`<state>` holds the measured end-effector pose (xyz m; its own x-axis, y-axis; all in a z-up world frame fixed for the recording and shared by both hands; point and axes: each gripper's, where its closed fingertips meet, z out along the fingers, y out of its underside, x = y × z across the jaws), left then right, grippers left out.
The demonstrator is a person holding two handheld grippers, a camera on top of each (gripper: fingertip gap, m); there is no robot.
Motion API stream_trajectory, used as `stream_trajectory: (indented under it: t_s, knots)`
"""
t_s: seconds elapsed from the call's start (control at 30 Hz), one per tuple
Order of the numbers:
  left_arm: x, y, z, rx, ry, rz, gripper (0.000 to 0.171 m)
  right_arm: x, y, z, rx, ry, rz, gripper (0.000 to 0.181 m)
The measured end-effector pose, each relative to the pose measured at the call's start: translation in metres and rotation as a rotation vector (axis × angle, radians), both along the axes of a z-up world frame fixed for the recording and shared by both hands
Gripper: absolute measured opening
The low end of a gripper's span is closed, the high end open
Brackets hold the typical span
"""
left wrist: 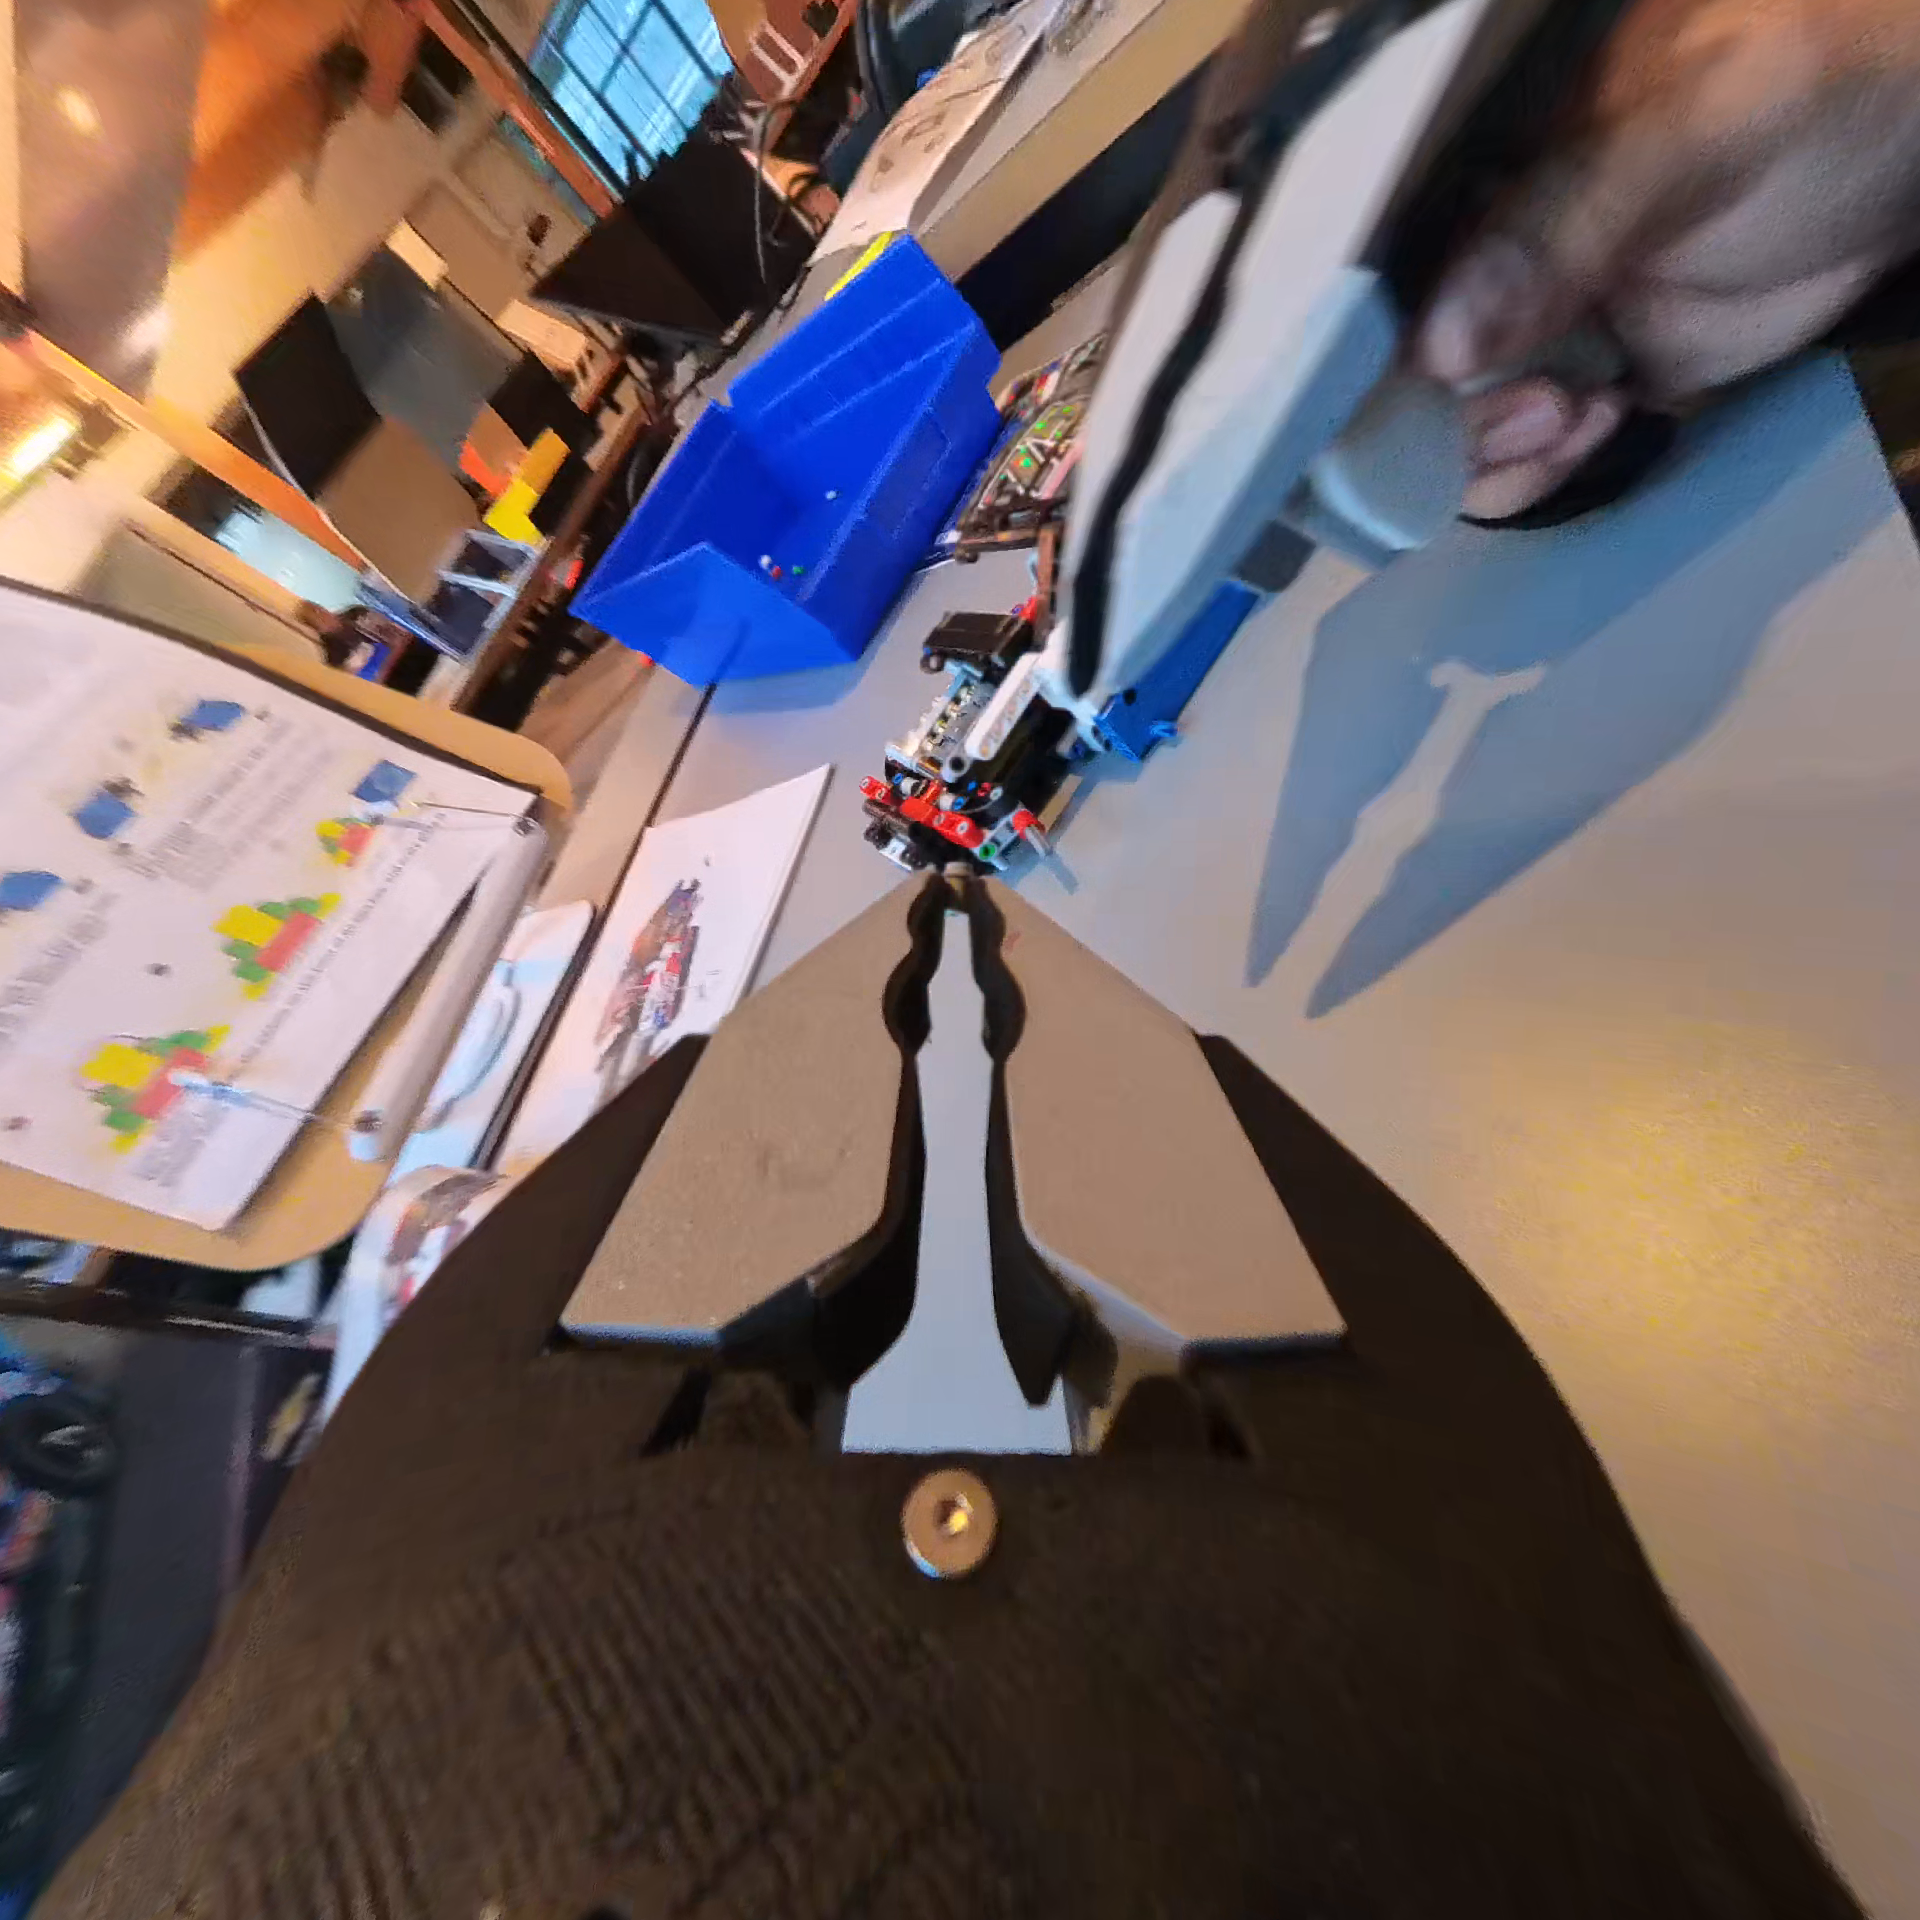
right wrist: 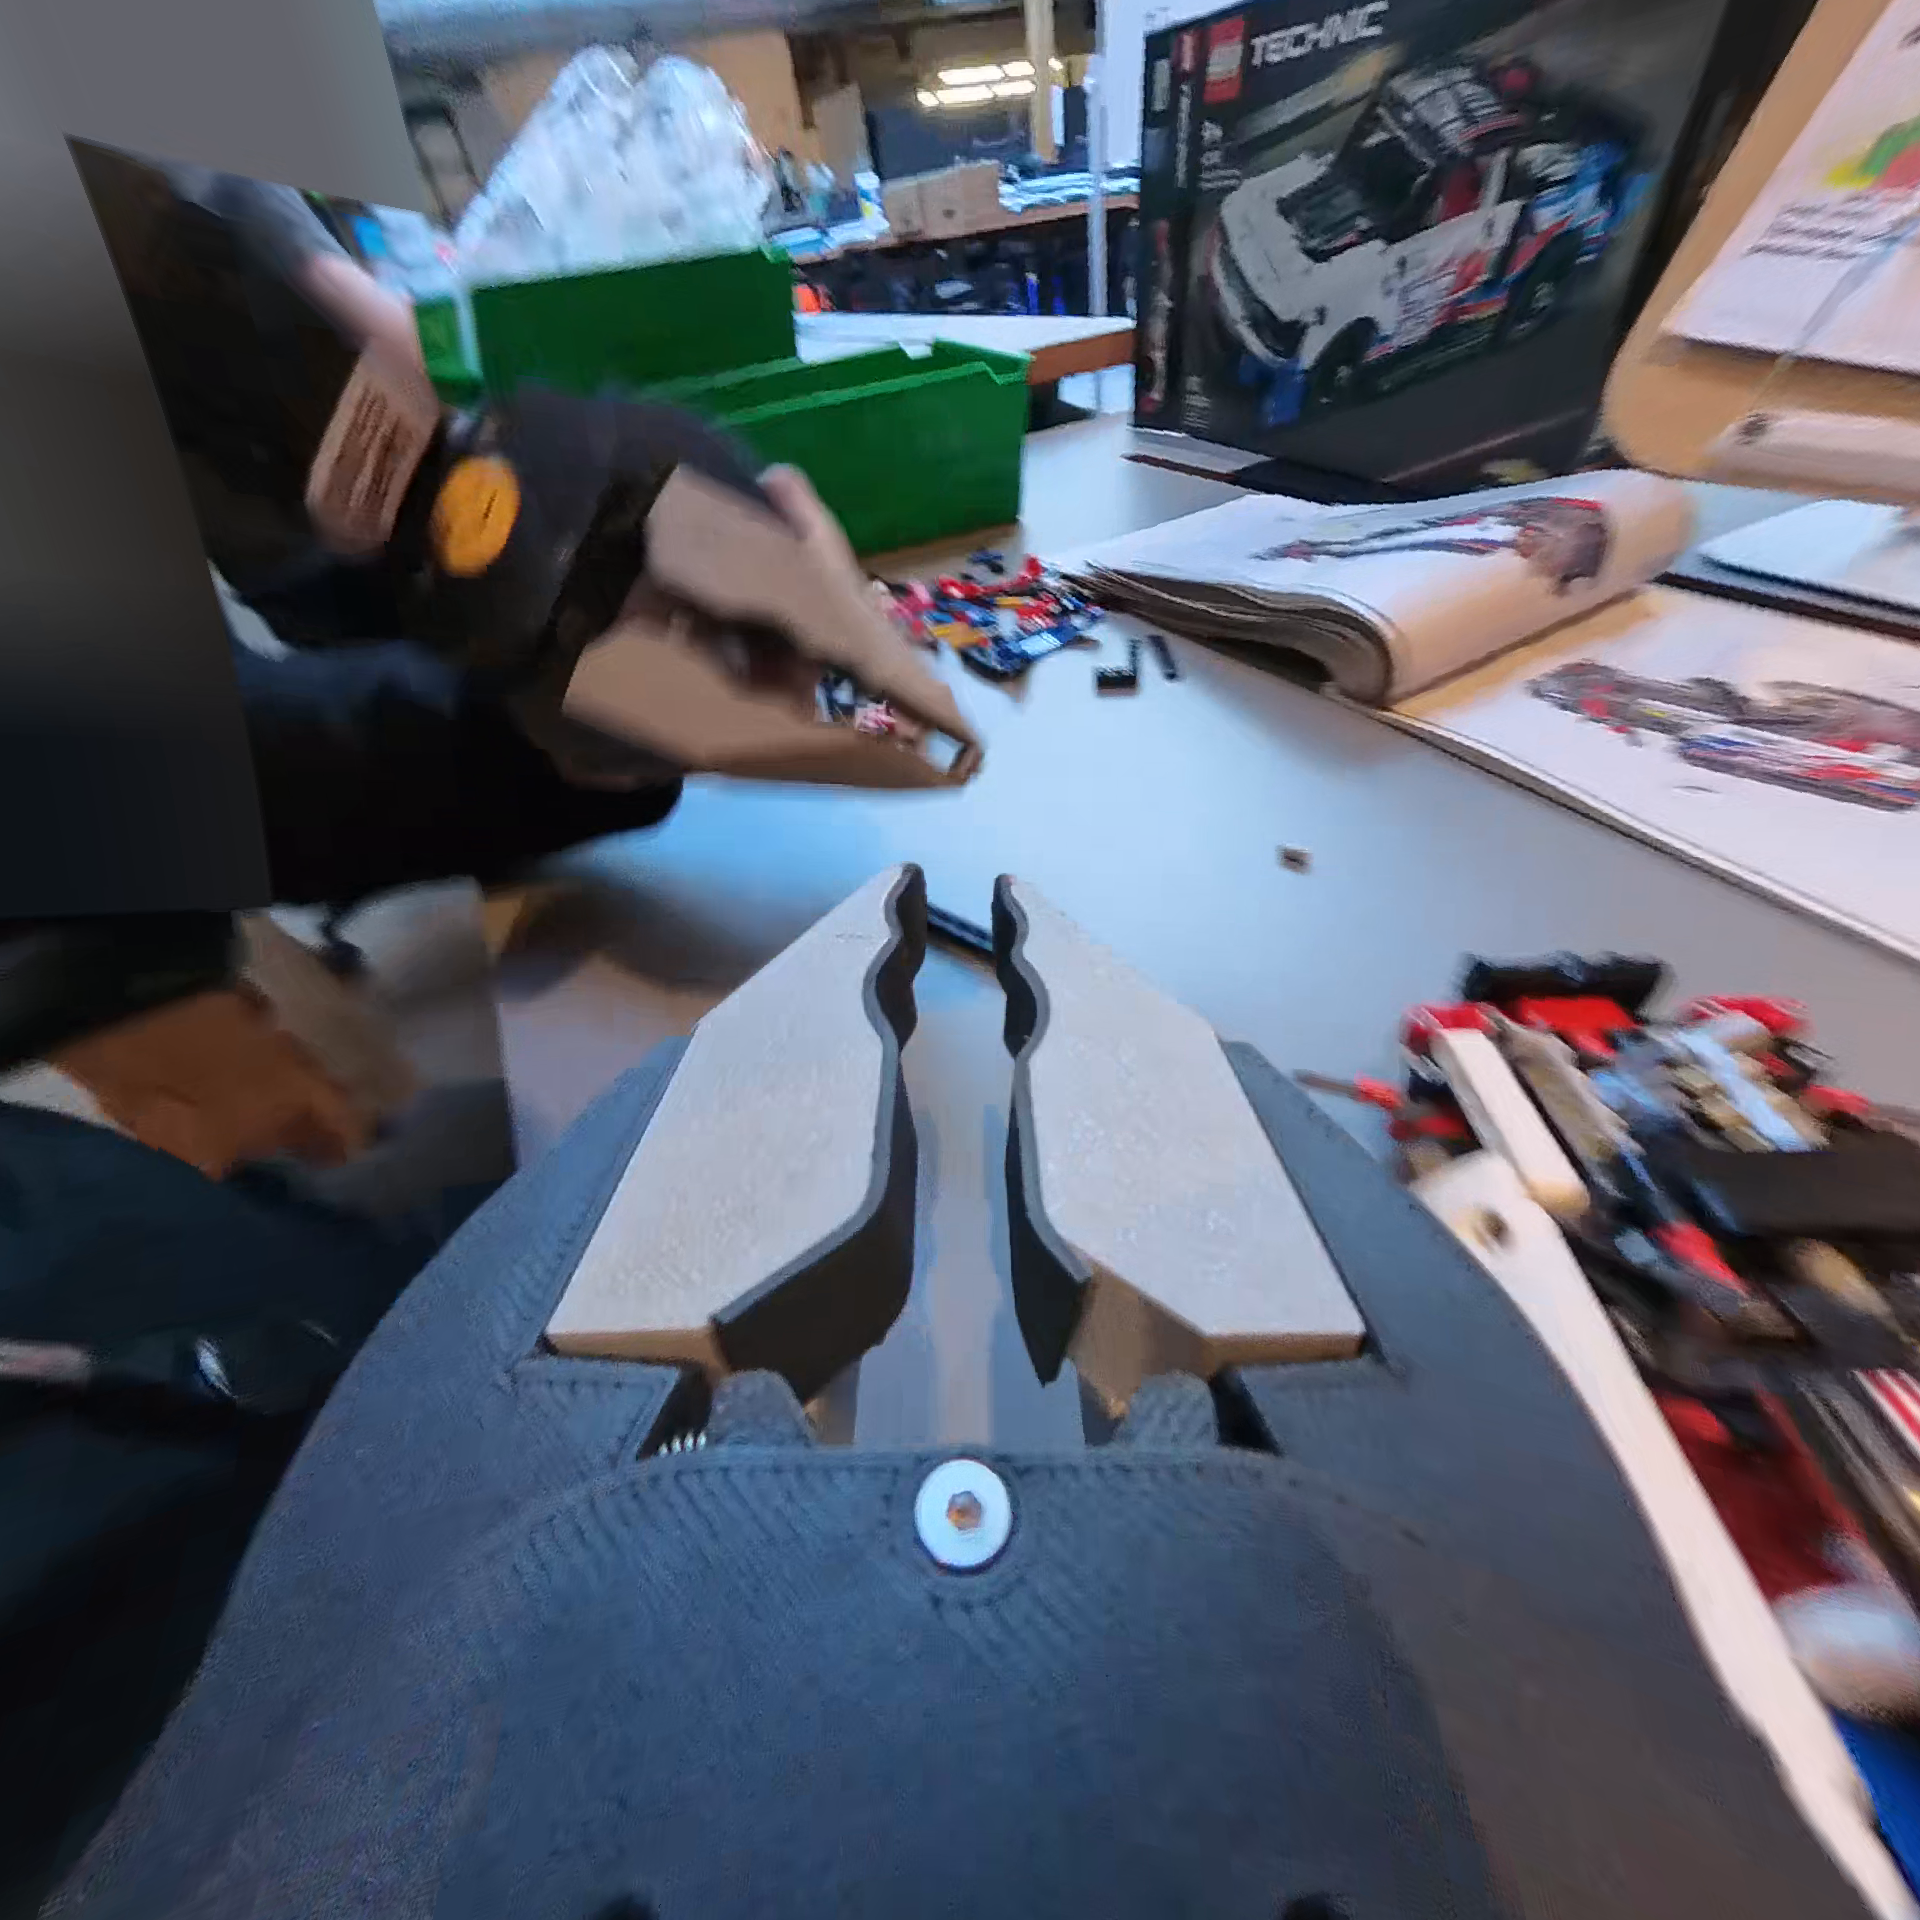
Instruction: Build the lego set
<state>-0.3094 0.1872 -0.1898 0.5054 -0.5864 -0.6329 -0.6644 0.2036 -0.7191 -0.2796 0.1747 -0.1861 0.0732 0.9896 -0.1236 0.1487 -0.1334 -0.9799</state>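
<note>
The partly built lego car (left wrist: 961, 774), black with red, white and blue parts, lies on the grey table. It also shows at the right of the right wrist view (right wrist: 1662, 1153). My left gripper (left wrist: 951, 891) is shut on a small pale lego piece (left wrist: 953, 883) and holds it just in front of the car's red end. In the right wrist view the left gripper (right wrist: 951, 753) hovers over the table, blurred. My right gripper (right wrist: 958, 899) is narrowly open and empty, beside the car. A thin black piece (right wrist: 961, 932) lies just past its tips. The right gripper (left wrist: 1070, 696) reaches down beside the car.
A blue bin (left wrist: 821, 499) stands behind the car. Green bins (right wrist: 883, 447), the set's box (right wrist: 1392, 229), open instruction booklets (right wrist: 1382, 582) and a pile of loose pieces (right wrist: 997, 613) sit at the back. A tiny brown piece (right wrist: 1294, 858) lies on the table.
</note>
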Motion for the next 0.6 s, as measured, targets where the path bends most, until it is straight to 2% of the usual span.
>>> stream_trajectory:
  t_s: [0.1, 0.2, 0.33, 0.6]
  knots:
    - [-0.001, -0.014, 0.002, 0.086, 0.039, 0.036, 0.002, -0.018, -0.006, 0.007, -0.065, 0.032, 0.042, 0.01]
    - [0.0, -0.025, 0.005, 0.143, 0.029, 0.037, 0.002, -0.034, -0.014, -0.001, -0.105, 0.01, 0.089, 0.012]
    - [0.001, -0.031, -0.004, 0.151, 0.063, 0.02, 0.002, -0.044, -0.024, -0.001, -0.205, 0.029, 0.156, 0.013]
    - [-0.003, -0.031, -0.004, 0.177, 0.046, 0.021, 0.002, -0.048, -0.027, -0.008, -0.21, -0.015, 0.161, 0.005]
